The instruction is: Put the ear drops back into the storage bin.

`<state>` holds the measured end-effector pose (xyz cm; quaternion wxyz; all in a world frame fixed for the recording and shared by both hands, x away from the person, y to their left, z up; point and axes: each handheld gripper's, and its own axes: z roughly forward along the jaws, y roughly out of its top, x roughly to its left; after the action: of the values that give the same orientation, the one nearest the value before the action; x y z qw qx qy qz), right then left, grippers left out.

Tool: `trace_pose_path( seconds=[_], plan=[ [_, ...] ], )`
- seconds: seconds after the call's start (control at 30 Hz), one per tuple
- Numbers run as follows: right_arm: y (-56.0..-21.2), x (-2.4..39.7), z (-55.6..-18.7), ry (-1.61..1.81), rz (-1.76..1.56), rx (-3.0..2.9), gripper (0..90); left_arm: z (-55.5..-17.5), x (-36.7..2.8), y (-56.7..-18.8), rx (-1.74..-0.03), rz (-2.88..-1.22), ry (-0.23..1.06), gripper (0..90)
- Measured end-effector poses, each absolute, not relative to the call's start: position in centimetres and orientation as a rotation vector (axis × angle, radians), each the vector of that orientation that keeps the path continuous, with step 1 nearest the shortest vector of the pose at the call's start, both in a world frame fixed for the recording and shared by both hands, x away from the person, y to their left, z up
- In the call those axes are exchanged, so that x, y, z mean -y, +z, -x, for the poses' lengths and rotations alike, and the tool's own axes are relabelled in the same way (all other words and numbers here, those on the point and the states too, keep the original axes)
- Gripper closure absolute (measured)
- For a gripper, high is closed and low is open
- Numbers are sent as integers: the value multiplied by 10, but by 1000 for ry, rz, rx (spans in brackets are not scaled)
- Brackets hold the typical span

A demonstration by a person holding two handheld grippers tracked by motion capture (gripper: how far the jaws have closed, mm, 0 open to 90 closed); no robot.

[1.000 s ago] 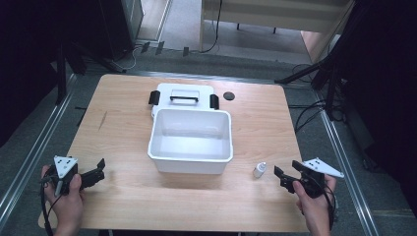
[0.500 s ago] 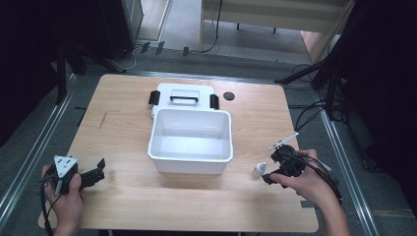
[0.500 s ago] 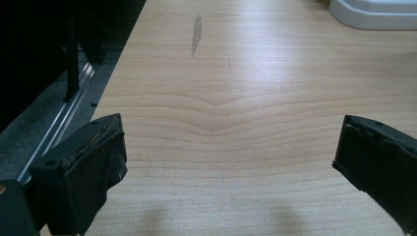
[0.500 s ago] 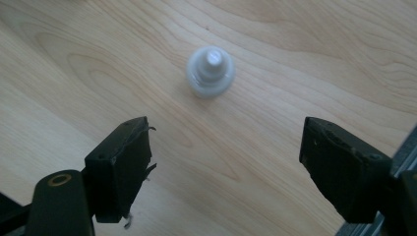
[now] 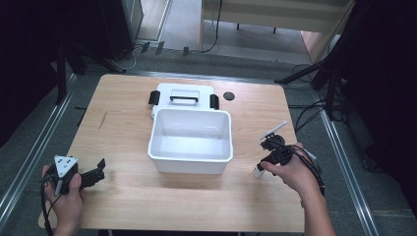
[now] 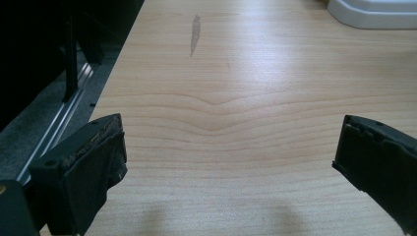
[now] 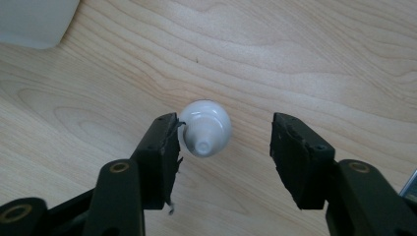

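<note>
Straddling a small white bottle [image 7: 205, 128] that stands on the surface [image 5: 128, 206], the right tool [image 5: 260, 167] sits just right of the white bin [image 5: 191, 135], near its front right corner; its jaws have just been closing, and one pad touches the bottle's side while the other stands clear, so the bottle is between them but not yet pinched. Judged progress: early — the approach is made, the grip is unfinished, and the likely lift and transfer into the bin remain. Bin: open, interior bare as far as seen. Lid [image 5: 183, 94] with dark handle and clasps: lying flat just behind the bin. Small dark disc [image 5: 228, 96]: behind the bin's right rear corner, apart from it. Left tool [image 5: 98, 169]: well left of the bin's front, near the surface's front left corner, jaws spread wide over bare wood, holding nothing. Room: open wood between bottle and bin wall, narrow; the bin's rim must be cleared on the way in; the surface's right edge lies near, beyond the right hand [image 5: 290, 172].
</note>
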<state>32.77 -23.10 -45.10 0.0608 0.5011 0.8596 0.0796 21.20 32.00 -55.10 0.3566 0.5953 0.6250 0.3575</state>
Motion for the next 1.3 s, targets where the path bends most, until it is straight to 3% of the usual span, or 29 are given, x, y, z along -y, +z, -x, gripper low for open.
trace_pose_path(
  seconds=[0.4,0.53,0.93,1.3],
  plan=[
    [-460,229,-334,253,-1550,-2691,619,-212,-320,-551,-1609,-1539,924,0],
    [-453,231,-333,313,-1531,-2682,721,-212,-320,-551,-1610,-1541,922,0],
    [-449,223,-332,248,-1436,-2737,724,-212,-320,-551,-1608,-1544,923,0],
    [-422,212,-331,264,-1379,-2736,725,-212,-319,-551,-1608,-1543,927,0]
  ],
)
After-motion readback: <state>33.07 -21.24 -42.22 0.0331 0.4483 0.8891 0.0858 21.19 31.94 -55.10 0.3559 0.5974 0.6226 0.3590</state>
